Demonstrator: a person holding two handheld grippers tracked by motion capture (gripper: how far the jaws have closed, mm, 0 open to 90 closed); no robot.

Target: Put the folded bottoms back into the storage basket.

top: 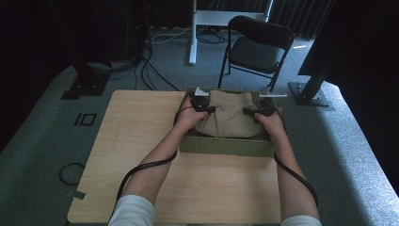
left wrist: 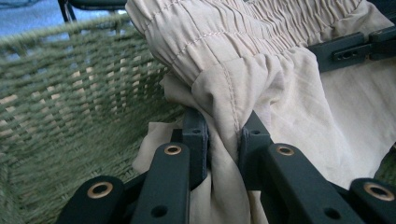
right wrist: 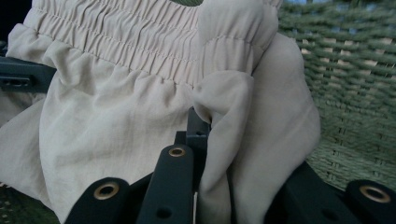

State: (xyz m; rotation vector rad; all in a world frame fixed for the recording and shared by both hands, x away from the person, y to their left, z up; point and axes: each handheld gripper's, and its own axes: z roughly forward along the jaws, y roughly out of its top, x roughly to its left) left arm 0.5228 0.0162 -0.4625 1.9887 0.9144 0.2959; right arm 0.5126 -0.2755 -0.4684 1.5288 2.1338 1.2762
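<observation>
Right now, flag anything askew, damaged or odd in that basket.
Nothing stands out. The beige garment sits folded inside the green woven basket, each side pinched by a hand-held gripper, left and right. No tear or spill shows.

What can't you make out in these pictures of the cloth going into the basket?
- Basket floor: high view, covered by the beige cloth.
- Right tool, far jaw: right gripper view, wrapped in cloth.
- Left tool pads: left gripper view, a cloth fold hides the contact.
- Cloth's full shape: bunched, cut off by frame edges.
</observation>
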